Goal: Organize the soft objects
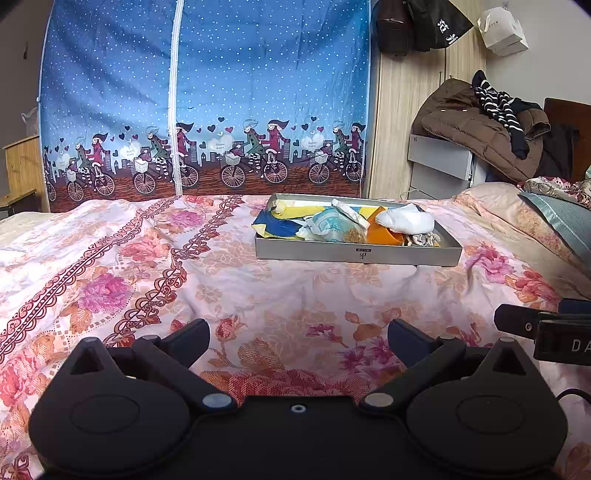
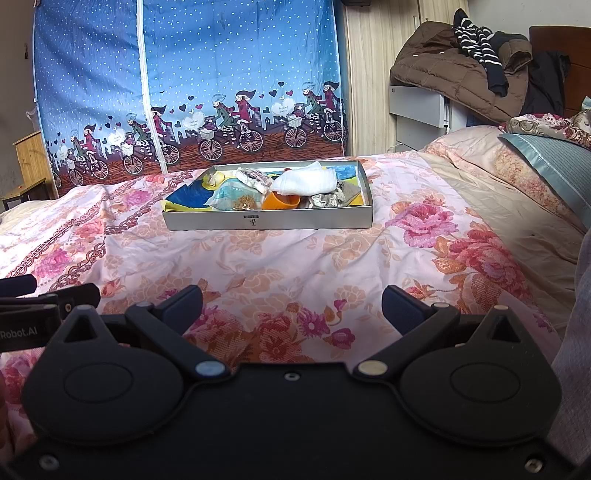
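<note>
Surface: we work over a bed with a pink floral duvet cover (image 1: pixel 295 288), rumpled, with a chain-pattern band running along its left part.
Room: behind the bed we see a blue fabric wardrobe (image 1: pixel 203 103) printed with white dots, hearts and cyclists; a wood-grain wardrobe (image 1: pixel 402 122) stands to its right.
Right side: a brown padded jacket (image 1: pixel 476 129) and a striped garment (image 1: pixel 495 99) lie piled on a grey unit; a blue-edged pillow (image 2: pixel 550 162) rests at the head of the bed.
Task things: one shallow grey box (image 1: pixel 354 254) sits on the duvet, well ahead of both grippers; we see the soft objects heaped inside it.
Count in box: one white folded cloth (image 2: pixel 306 182), one orange piece (image 2: pixel 282 201), one pale blue packet (image 2: pixel 229 197), one blue-and-yellow cloth (image 2: pixel 188 201), one grey-patterned crumpled cloth (image 2: pixel 328 199); smaller items we cannot tell apart.
Writing: a small logo on the box front, too small for us to read; "Robot.AI" on the other gripper's body in the right view, "DA" in the left view; white characters on a black bag (image 1: pixel 443 26) hanging above.
Left gripper (image 1: pixel 299 338): jaws spread wide, nothing between them, above the duvet.
Right gripper (image 2: pixel 291 304): jaws spread wide, empty, above the duvet.
</note>
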The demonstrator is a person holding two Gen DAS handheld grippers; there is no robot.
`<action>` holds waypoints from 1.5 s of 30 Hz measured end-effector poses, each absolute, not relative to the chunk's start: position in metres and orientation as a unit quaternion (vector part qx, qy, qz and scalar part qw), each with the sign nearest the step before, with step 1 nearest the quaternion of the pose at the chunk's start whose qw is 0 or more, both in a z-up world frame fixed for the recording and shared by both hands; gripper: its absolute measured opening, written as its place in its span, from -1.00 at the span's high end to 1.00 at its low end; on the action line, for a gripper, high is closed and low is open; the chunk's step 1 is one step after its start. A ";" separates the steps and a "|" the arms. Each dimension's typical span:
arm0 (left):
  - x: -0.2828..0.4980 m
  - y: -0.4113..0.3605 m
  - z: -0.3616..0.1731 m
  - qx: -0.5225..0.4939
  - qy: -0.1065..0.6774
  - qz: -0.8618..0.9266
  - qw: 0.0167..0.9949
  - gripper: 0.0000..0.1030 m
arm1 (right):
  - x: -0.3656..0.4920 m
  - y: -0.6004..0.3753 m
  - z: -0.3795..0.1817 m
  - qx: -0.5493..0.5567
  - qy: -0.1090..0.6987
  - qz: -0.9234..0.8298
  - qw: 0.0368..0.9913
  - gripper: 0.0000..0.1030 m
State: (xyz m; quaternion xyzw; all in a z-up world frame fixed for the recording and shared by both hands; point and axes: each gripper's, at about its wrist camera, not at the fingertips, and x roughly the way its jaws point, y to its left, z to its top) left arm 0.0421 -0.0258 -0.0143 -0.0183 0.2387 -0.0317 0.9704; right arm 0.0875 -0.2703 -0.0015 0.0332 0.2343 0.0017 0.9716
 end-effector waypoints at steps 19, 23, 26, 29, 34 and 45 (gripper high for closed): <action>0.042 -0.025 -0.014 -0.018 0.240 -0.031 0.970 -0.99 | 0.088 -0.269 -0.005 0.031 0.239 0.002 0.971 -0.99; 0.041 -0.023 -0.014 -0.017 0.240 -0.030 0.970 -0.99 | 0.088 -0.270 -0.005 0.031 0.240 0.002 0.970 -0.99; 0.041 -0.022 -0.014 -0.017 0.240 -0.030 0.970 -0.99 | 0.088 -0.270 -0.005 0.030 0.241 0.002 0.970 -0.99; 0.041 -0.023 -0.014 -0.017 0.240 -0.029 0.970 -0.99 | 0.088 -0.270 -0.004 0.030 0.241 0.003 0.970 -0.99; 0.039 -0.018 -0.014 -0.013 0.237 -0.030 0.971 -0.99 | 0.090 -0.269 -0.004 0.030 0.241 0.003 0.970 -0.99; 0.038 -0.017 -0.013 -0.013 0.235 -0.028 0.971 -0.99 | 0.090 -0.269 -0.004 0.029 0.243 0.003 0.969 -0.99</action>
